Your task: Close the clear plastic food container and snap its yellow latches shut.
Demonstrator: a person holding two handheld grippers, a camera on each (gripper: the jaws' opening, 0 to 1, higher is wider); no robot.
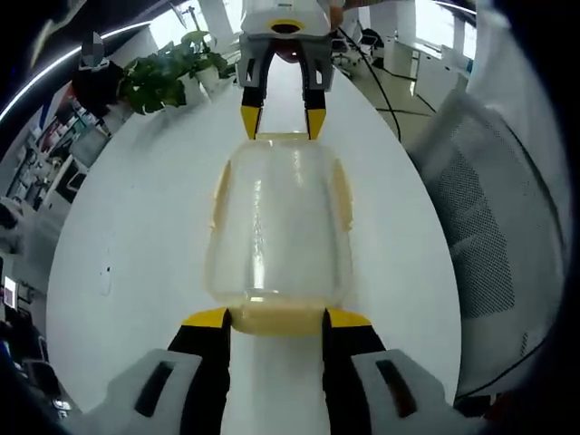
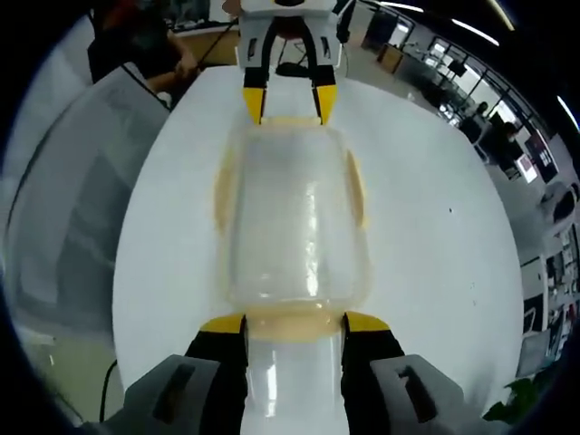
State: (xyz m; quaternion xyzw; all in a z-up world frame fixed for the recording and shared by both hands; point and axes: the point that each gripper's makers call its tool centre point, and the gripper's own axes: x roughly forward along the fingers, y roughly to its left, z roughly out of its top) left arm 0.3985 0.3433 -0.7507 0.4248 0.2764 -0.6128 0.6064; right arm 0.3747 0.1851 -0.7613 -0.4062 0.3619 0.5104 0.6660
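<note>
The container [image 1: 279, 227] lies mid-table [image 1: 136, 272], white surface free on both sides. The left gripper [image 1: 276, 319] and right gripper [image 2: 294, 323] stand at opposite ends, jaws spread, tips touching the end latches. Left gripper view adds a plant [image 1: 168, 72]; chairs [image 2: 72, 227] border the table.

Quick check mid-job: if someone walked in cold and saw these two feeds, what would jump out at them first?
The clear plastic food container in mid-frame on the white table, its yellow latches along the sides. Then the two grippers facing each other across it: the left gripper at the near end in the left gripper view, the right gripper at the far end. Next, the green plant at the table's far edge.
</note>
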